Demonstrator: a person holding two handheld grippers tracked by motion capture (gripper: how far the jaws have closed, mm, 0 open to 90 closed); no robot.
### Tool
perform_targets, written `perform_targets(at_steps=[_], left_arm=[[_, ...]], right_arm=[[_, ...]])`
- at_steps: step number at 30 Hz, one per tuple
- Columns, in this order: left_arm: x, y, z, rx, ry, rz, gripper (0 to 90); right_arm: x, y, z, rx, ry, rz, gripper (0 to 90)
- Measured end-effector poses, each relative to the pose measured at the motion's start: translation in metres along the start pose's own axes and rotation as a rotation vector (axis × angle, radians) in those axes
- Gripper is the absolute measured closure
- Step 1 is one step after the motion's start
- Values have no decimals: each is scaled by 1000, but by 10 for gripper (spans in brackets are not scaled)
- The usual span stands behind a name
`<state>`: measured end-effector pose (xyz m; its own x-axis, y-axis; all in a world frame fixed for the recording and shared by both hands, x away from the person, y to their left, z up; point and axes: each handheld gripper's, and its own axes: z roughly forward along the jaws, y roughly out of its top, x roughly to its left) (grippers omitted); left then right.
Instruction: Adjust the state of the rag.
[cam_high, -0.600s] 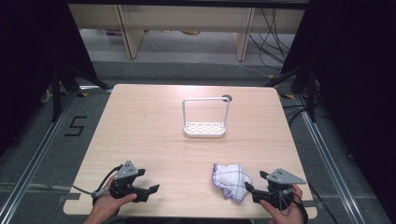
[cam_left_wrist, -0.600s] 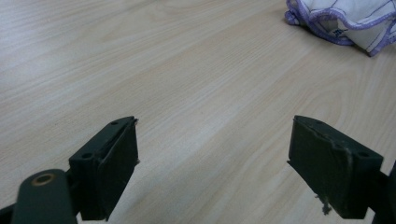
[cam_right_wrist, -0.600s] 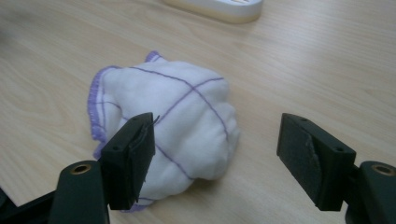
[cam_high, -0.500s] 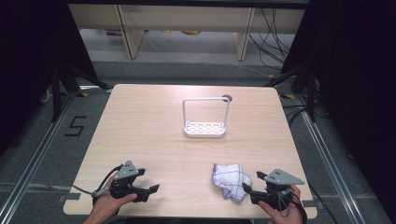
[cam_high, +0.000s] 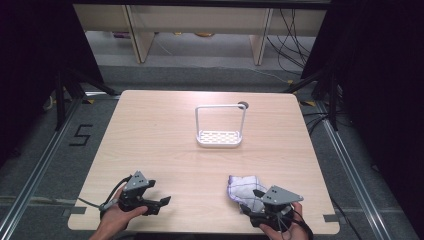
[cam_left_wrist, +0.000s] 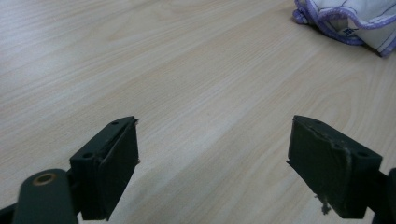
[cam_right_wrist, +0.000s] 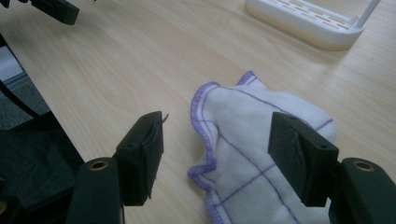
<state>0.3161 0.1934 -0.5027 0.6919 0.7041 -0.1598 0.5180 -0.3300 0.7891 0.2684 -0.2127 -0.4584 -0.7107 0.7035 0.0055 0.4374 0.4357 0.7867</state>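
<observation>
A crumpled white cloth with purple stitching (cam_high: 241, 186) lies on the wooden table (cam_high: 165, 135) near its front right. My right gripper (cam_high: 257, 201) comes in from the front edge and reaches over the cloth's near side. In the right gripper view its jaws (cam_right_wrist: 217, 135) stand open with the cloth (cam_right_wrist: 252, 116) lying between and under them, the pads clear of it. My left gripper (cam_high: 159, 202) rests low at the front left, open, with bare table between its jaws (cam_left_wrist: 212, 140). The cloth (cam_left_wrist: 355, 18) lies farther off to its upper right.
A white wire-framed rack with a perforated base (cam_high: 220, 135) stands at the table's middle back, also seen as the rack (cam_right_wrist: 308, 23) beyond the cloth. A small round hole (cam_high: 243, 105) sits in the table behind it. Bare wood spans between the two grippers.
My right gripper has slid left and a little forward, so its jaws now reach over the cloth's near edge. The left gripper and the cloth have stayed put.
</observation>
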Motion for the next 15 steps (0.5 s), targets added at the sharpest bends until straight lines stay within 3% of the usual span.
perform_targets(at_steps=[3, 10, 15], left_arm=[[0, 0, 0, 13, 5, 14, 160], [0, 0, 1, 23, 0, 17, 162], [-1, 0, 2, 19, 1, 19, 163]], right_arm=[[6, 2, 6, 25, 18, -14, 394], [16, 5, 28, 104, -20, -95, 439], [18, 3, 43, 196, -60, -164, 588]])
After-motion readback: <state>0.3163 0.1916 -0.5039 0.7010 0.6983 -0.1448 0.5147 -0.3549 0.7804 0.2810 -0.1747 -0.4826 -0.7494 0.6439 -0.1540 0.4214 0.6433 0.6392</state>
